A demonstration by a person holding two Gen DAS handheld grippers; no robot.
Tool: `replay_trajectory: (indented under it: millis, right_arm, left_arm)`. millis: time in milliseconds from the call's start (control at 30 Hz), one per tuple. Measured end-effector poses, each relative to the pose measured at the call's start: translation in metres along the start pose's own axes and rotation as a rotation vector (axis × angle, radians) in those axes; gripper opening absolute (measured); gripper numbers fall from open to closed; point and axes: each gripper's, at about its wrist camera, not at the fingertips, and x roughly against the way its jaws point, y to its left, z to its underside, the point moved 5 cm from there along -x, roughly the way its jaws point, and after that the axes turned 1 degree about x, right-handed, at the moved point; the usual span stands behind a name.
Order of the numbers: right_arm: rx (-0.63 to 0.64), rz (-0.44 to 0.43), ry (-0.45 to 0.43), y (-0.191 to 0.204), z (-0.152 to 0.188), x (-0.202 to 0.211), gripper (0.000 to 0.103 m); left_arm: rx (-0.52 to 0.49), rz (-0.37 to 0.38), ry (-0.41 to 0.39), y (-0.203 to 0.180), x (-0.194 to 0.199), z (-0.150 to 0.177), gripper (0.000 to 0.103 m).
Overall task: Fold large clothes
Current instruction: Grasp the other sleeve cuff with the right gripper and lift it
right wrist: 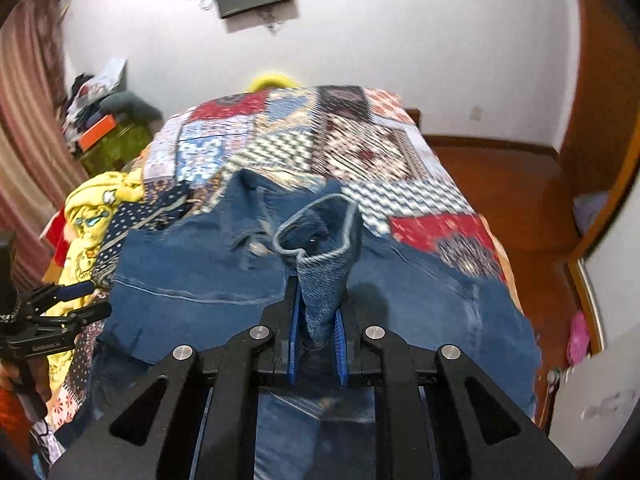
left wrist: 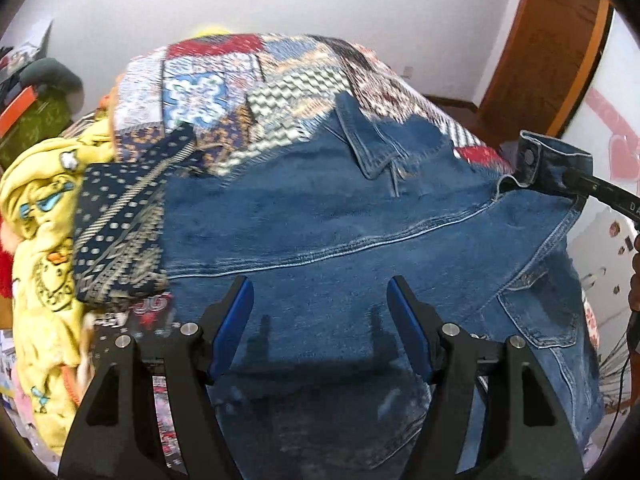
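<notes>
A patchwork-covered bed (right wrist: pixel 360 152) carries a denim jacket (left wrist: pixel 320 220) and yellow clothes (left wrist: pixel 40 220).

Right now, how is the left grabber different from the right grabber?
The left gripper is open with nothing between its fingers, hovering over the denim jacket. The right gripper is shut on the jacket's sleeve cuff, lifting it up. Both are black with blue pads and hang over the same jacket on the patchwork bedspread.
</notes>
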Motion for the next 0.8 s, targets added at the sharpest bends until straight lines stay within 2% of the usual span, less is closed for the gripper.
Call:
replay_trajectory:
  millis: [267, 400, 500, 567, 700, 800]
  right_arm:
    - [-0.111, 0.024, 0.098, -0.047, 0.049, -0.024, 0.013]
    - [-0.116, 0.038, 0.117, -0.059, 0.061, -0.027, 0.013]
    - [-0.103, 0.093, 0.128, -0.065, 0.07, -0.024, 0.02]
    - [-0.092, 0.163, 0.141, -0.076, 0.076, -0.02, 0.021]
    - [-0.146, 0.164, 0.179, -0.097, 0.084, -0.006, 0.049]
    - [-0.204, 0.143, 0.149, -0.112, 0.084, 0.016, 0.058]
  left_arm:
    - [-0.027, 0.01, 0.137, -0.021, -0.047, 0.03, 0.068]
    - [-0.089, -0.044, 0.119, -0.026, -0.05, 0.04, 0.078]
    - [-0.101, -0.062, 0.1, -0.027, -0.049, 0.045, 0.08]
    - [-0.087, -0.06, 0.093, -0.025, -0.047, 0.046, 0.08]
    - [-0.052, -0.043, 0.098, -0.023, -0.041, 0.044, 0.08]
    - [-0.028, -0.018, 0.077, -0.023, -0.032, 0.036, 0.08]
